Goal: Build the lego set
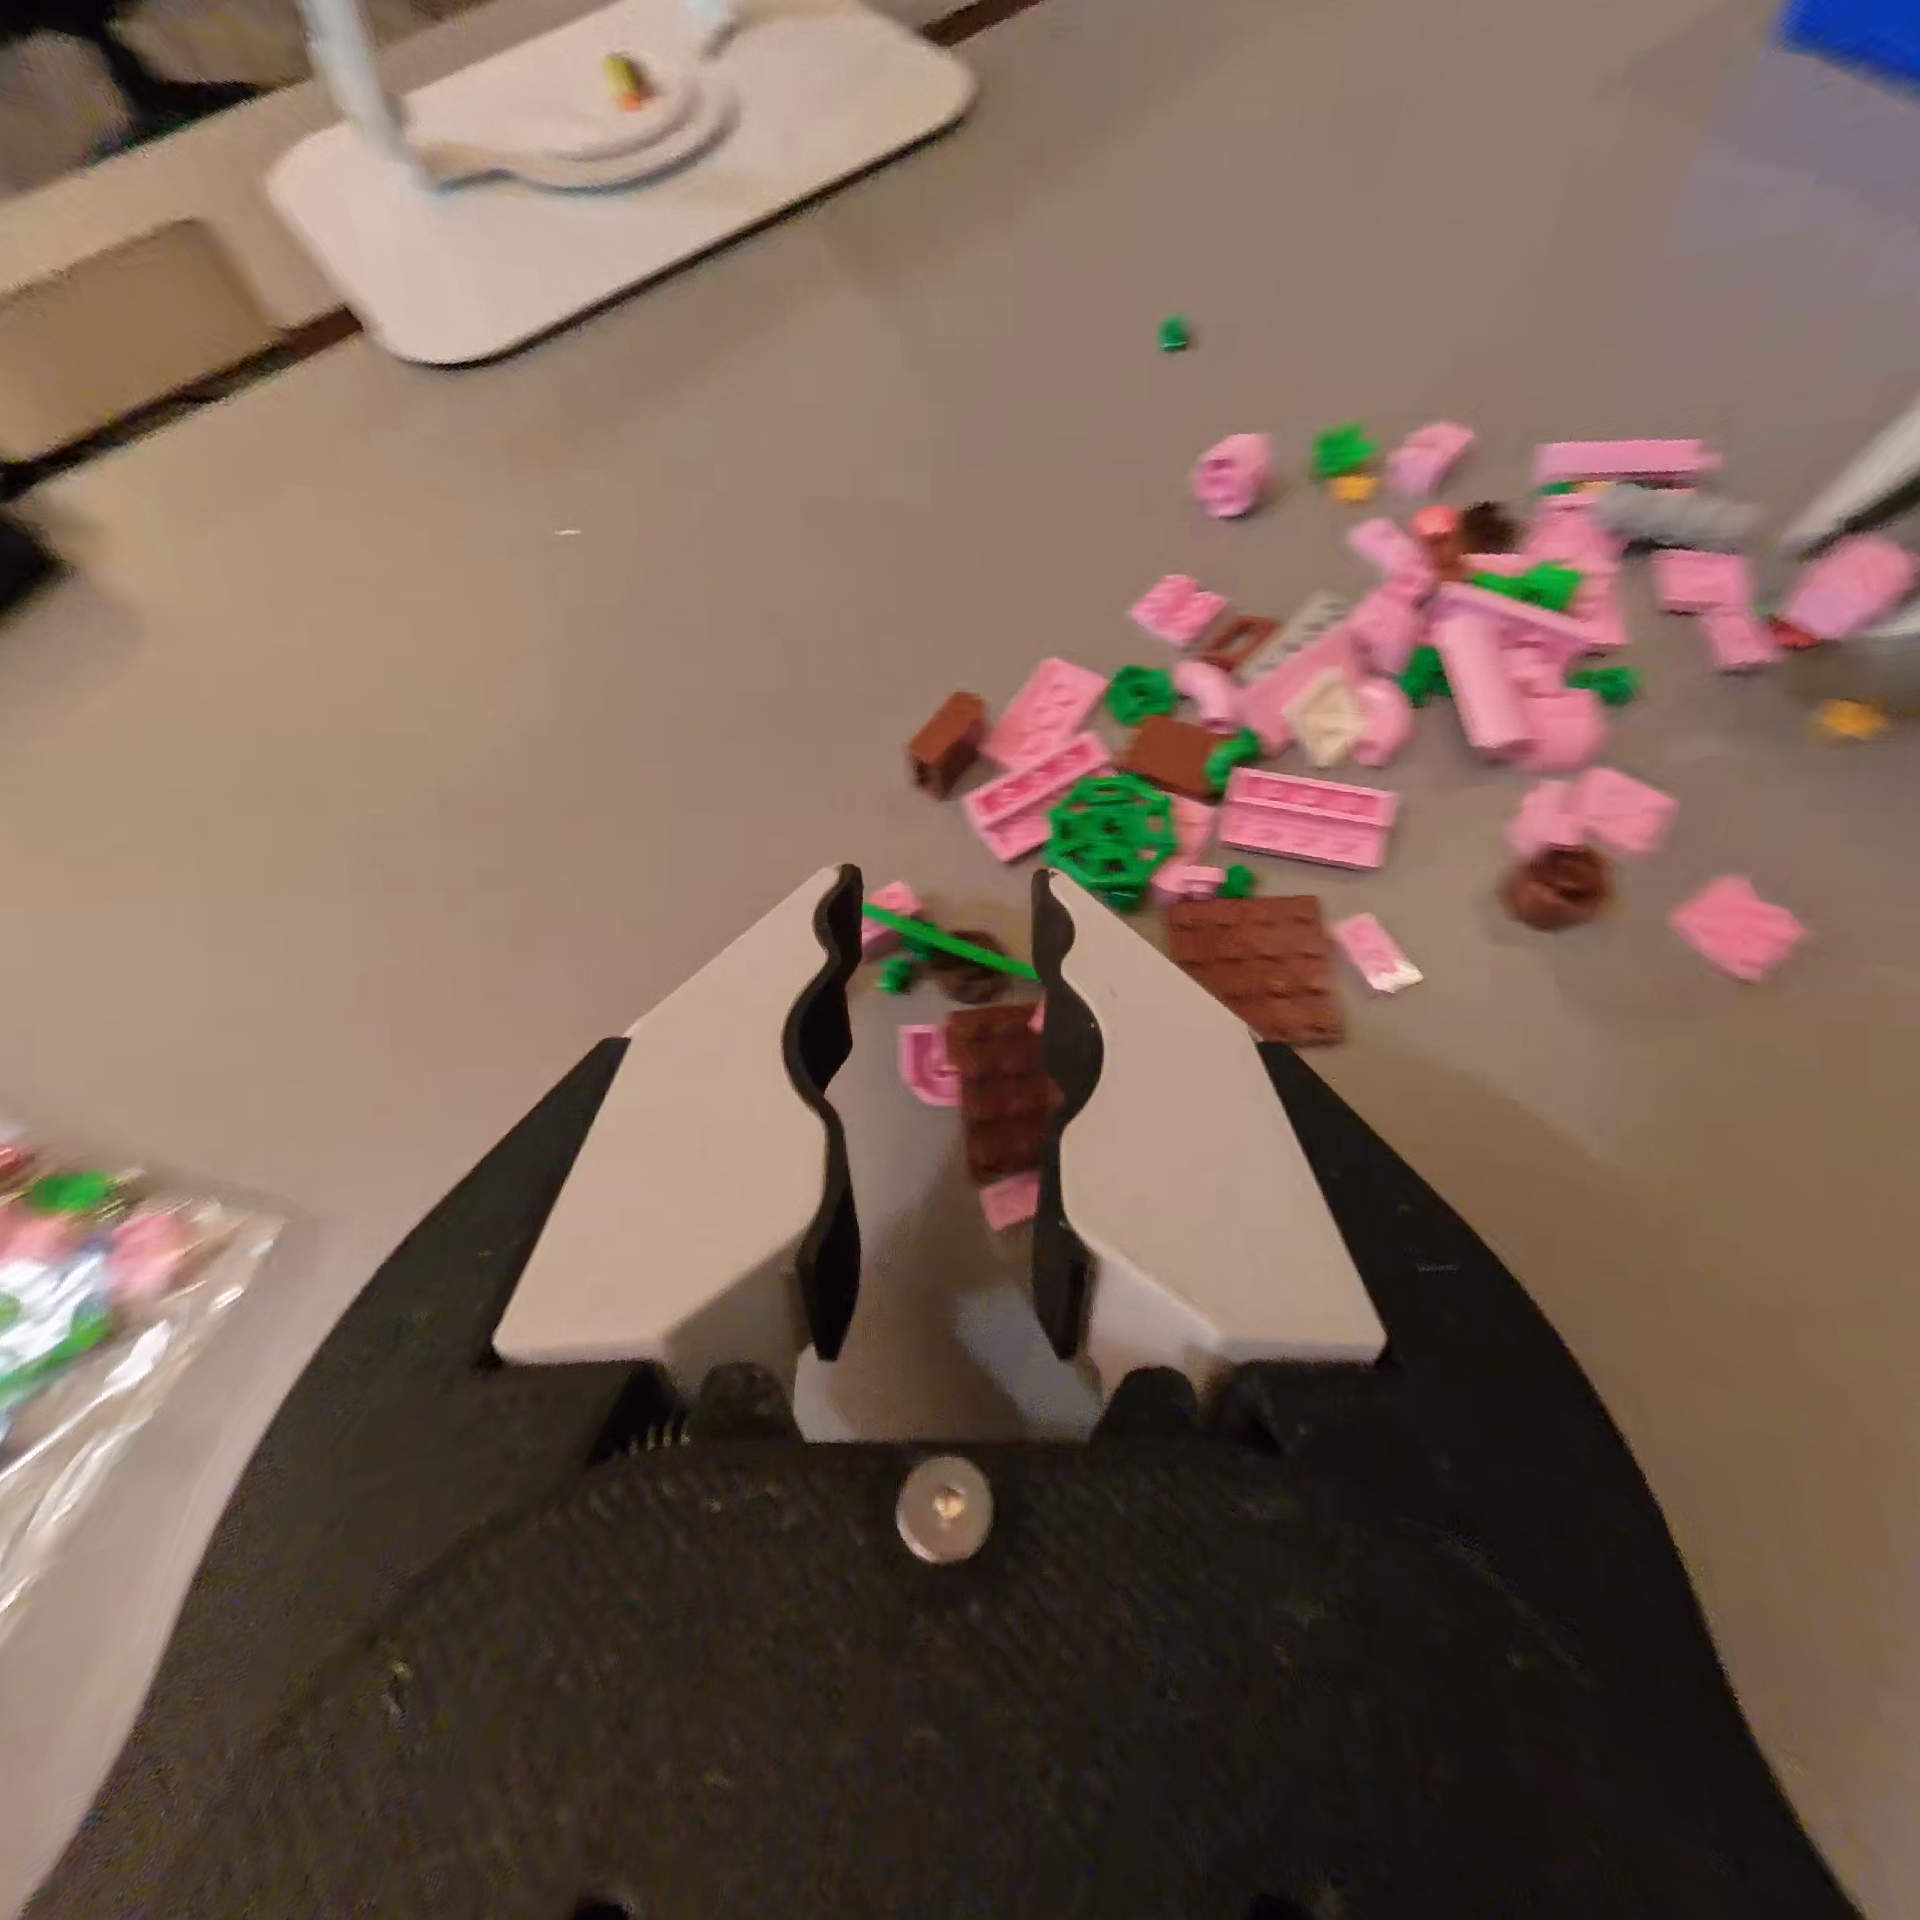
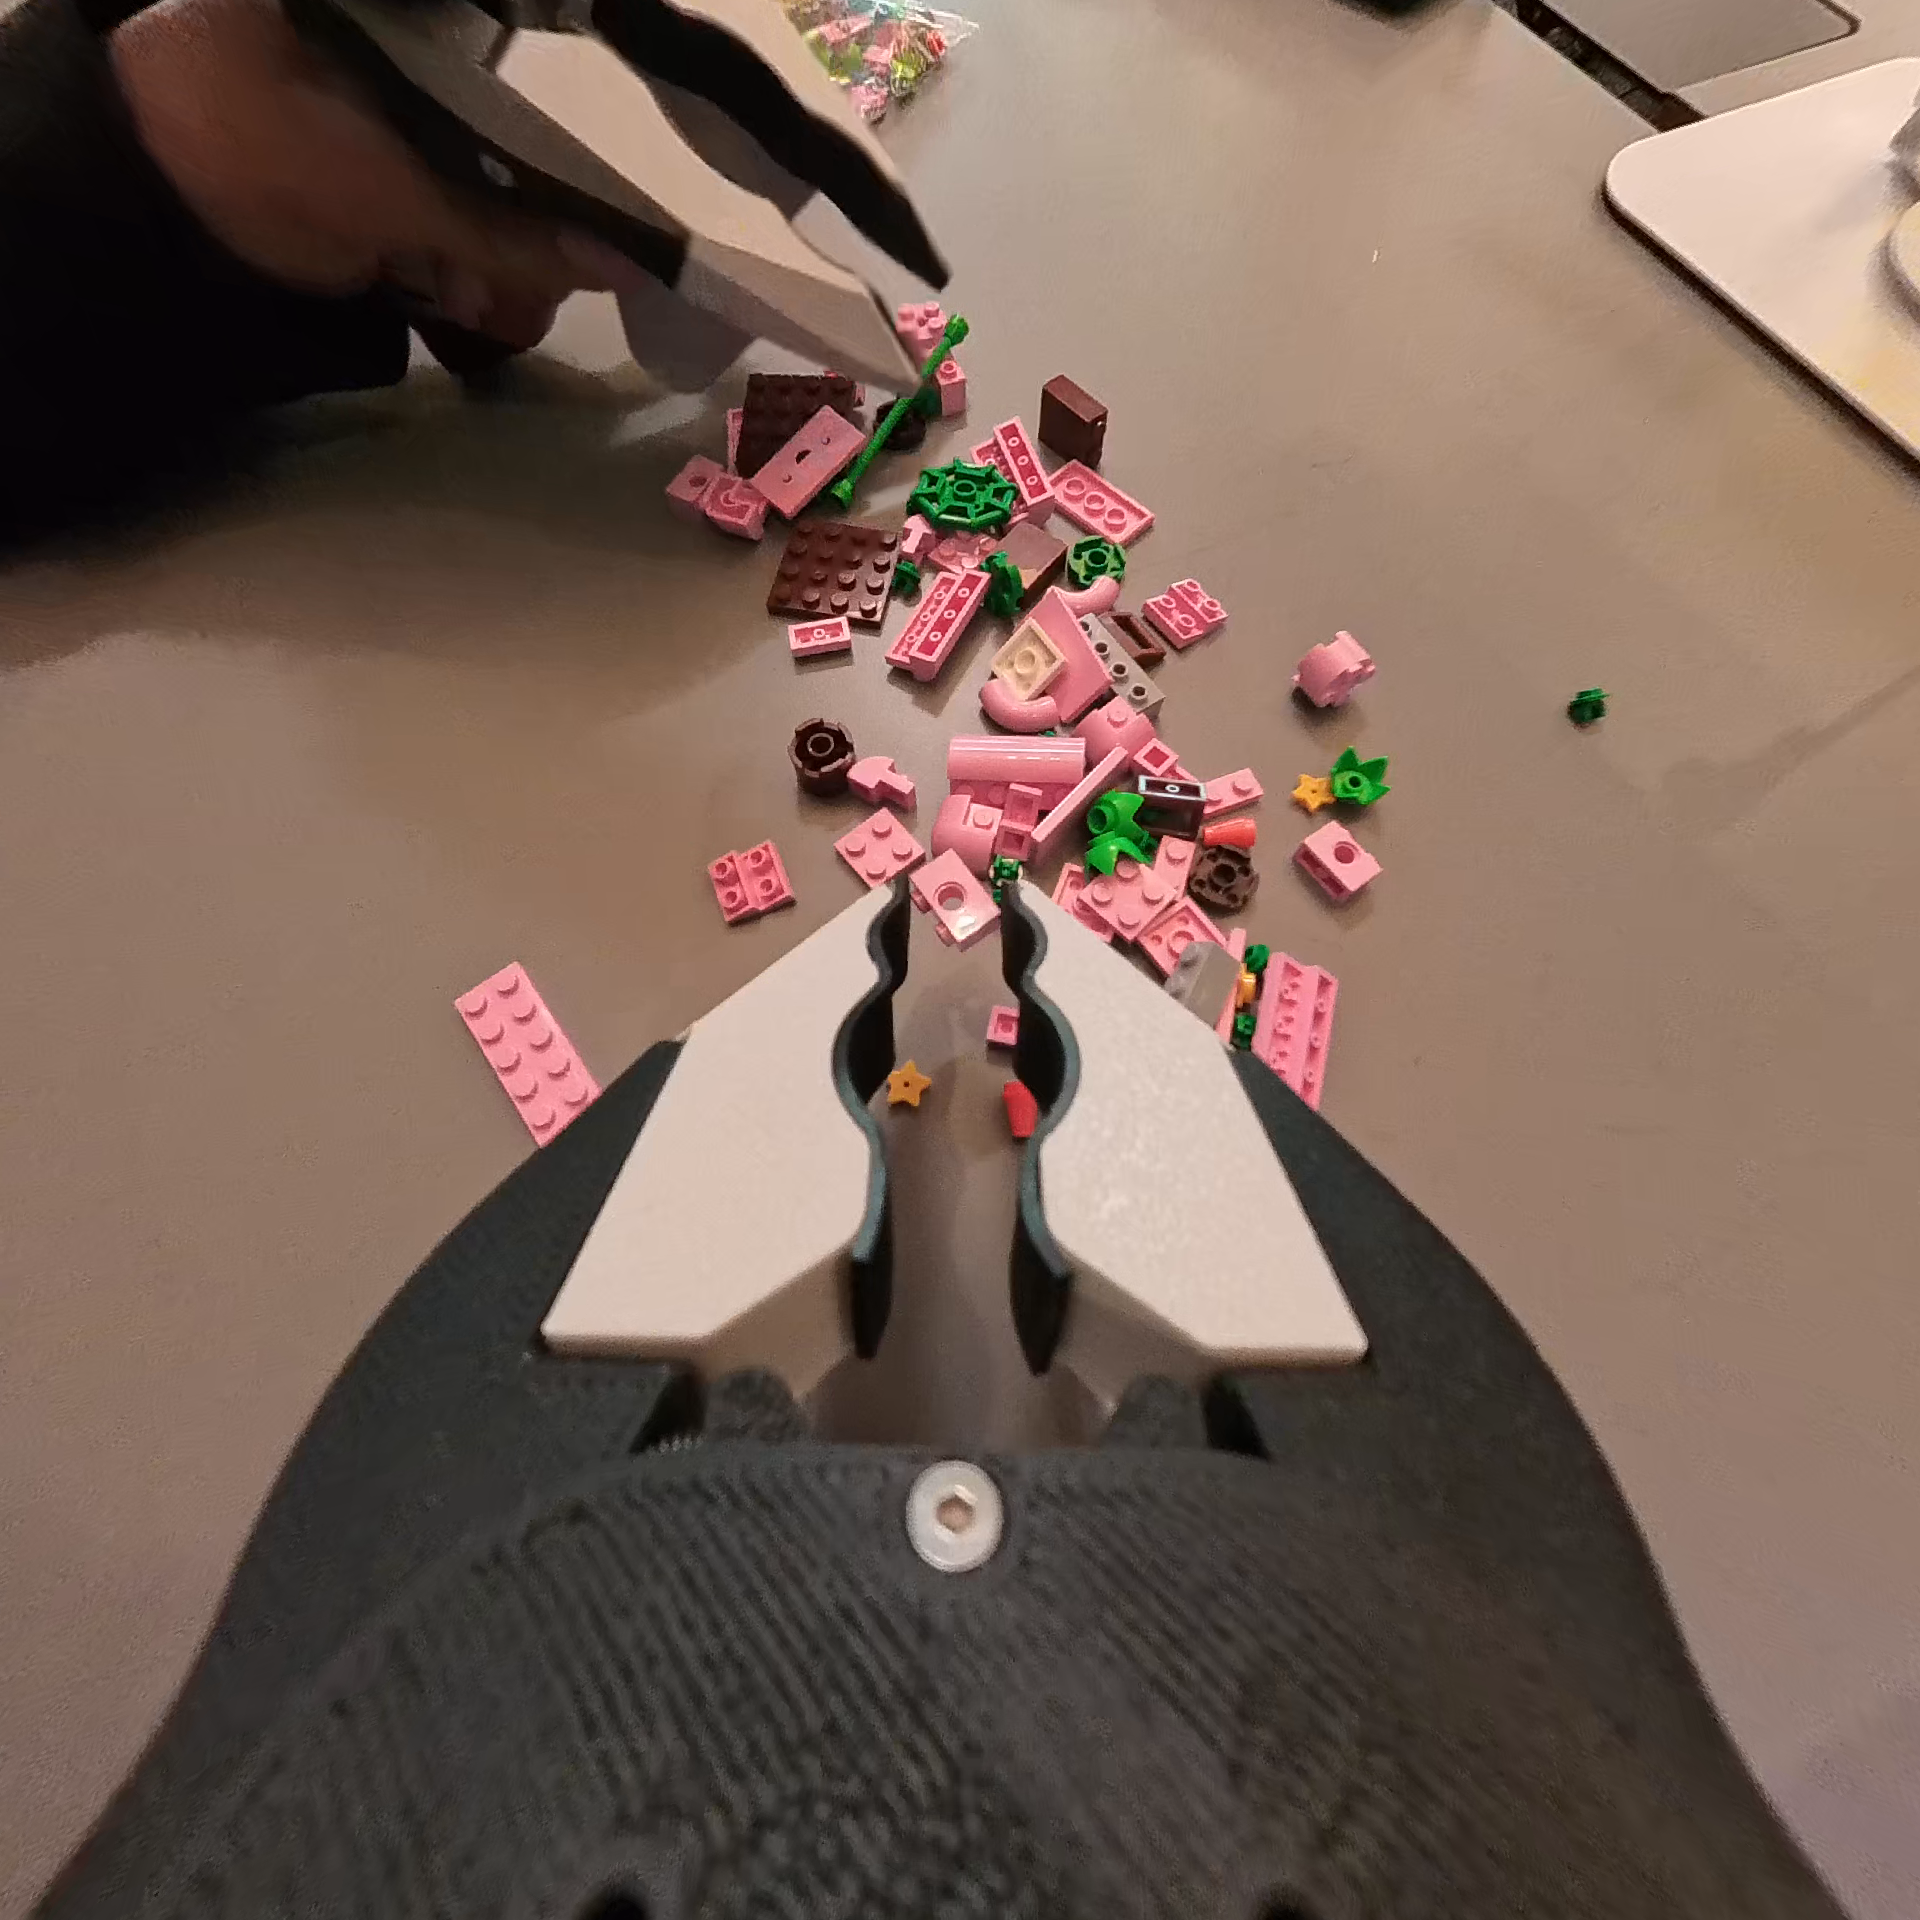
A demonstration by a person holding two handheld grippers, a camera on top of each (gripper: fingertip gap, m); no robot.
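The left hand-held gripper (image 1: 948,904) had its two grey fingers with black wavy pads a little way apart, and nothing was held between them. In the left wrist view, a thin green plastic stick (image 1: 948,943) lay across the gap near the tips, and a dark brown studded plate (image 1: 1003,1091) lay on the grey tabletop (image 1: 623,675) lower in the gap. In the right wrist view, this hand-held gripper came down from the upper left of the frame, with its tip right beside the green stick; I cannot tell if it touched.

The right hand-held gripper (image 2: 956,906) was also a little way apart and held nothing. A small pink brick with a hole (image 2: 954,902) lay just past its tips. A tiny yellow star (image 2: 908,1084) and a small red piece (image 2: 1019,1108) lay on the tabletop between its fingers.

The pile of pink, green and brown lego pieces (image 2: 1039,665) spread up the middle of the frame. A clear bag of more pieces (image 1: 94,1288) lay at the left edge in the left wrist view.
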